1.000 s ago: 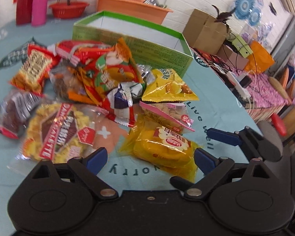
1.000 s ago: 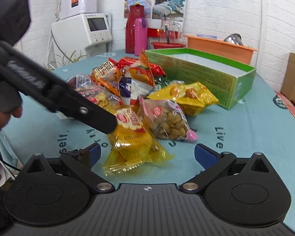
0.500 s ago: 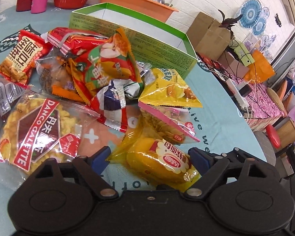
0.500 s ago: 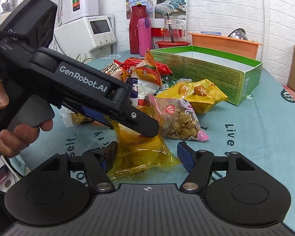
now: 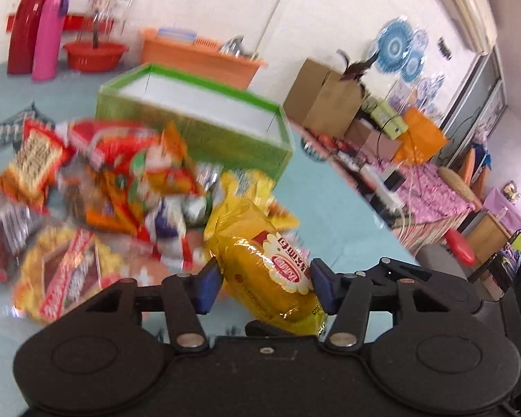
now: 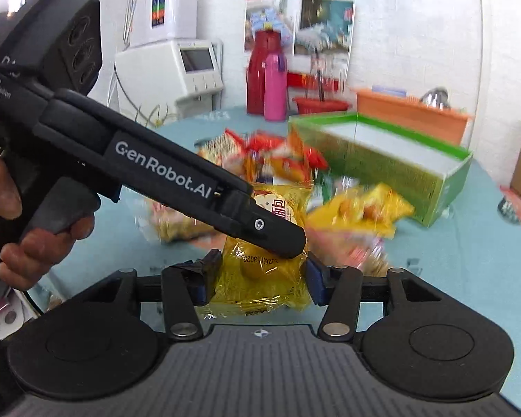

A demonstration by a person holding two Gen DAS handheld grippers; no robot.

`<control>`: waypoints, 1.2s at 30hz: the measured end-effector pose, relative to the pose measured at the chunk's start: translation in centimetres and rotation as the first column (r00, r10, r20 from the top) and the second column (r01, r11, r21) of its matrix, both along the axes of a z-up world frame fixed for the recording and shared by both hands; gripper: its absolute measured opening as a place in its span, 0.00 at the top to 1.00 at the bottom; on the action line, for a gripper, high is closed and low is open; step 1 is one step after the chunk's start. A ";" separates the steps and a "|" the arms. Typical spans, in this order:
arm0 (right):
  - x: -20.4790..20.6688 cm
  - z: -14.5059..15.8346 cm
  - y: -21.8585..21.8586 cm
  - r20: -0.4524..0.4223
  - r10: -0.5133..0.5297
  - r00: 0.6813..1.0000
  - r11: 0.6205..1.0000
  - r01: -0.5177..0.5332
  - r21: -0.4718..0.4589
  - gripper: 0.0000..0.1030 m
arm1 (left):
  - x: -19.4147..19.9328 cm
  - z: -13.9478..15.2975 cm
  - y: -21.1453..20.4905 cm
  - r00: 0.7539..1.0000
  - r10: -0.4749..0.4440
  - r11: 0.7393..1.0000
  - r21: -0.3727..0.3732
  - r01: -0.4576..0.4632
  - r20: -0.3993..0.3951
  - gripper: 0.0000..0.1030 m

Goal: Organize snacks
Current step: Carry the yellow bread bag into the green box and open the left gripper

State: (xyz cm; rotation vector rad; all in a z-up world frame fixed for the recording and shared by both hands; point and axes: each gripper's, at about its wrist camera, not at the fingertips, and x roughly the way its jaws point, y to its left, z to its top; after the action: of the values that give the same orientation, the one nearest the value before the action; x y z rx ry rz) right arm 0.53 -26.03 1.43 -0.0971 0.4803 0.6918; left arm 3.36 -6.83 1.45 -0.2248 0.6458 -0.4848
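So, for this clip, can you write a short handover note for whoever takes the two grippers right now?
Left gripper: jaws closing, blue pads against the yellow cake packet.
Right gripper: jaws closing on the same packet's other end, pads at its sides.
Things: the packet looks lifted clear of the teal tablecloth. The other snack packets lie piled in front of the green box, which shows nothing inside as far as visible.
Done: first packet gripped.
Left: put it in the box, probably, then the rest of the pile.
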 end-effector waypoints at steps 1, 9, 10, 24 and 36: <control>0.2 0.7 -0.1 0.027 -0.004 1.000 1.000 0.004 0.006 0.17 | 0.1 0.7 -0.1 1.000 -0.005 1.000 0.003 0.005 0.025 0.33; 6.2 3.7 -1.2 0.154 -0.108 0.982 0.993 0.100 0.058 0.17 | 7.3 4.4 -2.4 0.993 -0.040 0.999 0.005 0.040 0.115 0.33; 7.2 3.7 -1.3 0.155 -0.121 0.980 0.992 0.113 0.061 0.17 | 8.6 4.4 -2.5 0.993 -0.042 0.999 -0.006 0.043 0.110 0.33; 18.7 1.7 -2.7 0.085 -0.201 0.976 0.979 0.197 0.054 0.17 | 22.1 2.0 -4.0 0.998 -0.066 0.996 -0.064 0.067 0.011 0.33; 21.8 -1.2 -2.9 0.064 -0.259 0.964 0.966 0.258 0.019 0.00 | 23.5 0.6 -3.4 1.000 0.001 1.000 0.022 0.000 -0.018 0.00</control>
State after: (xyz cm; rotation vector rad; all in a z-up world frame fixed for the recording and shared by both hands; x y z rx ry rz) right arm 22.34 -28.97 0.19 -0.0461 0.4163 0.4329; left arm 26.86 -10.24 2.09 -0.2085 0.6681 -0.4755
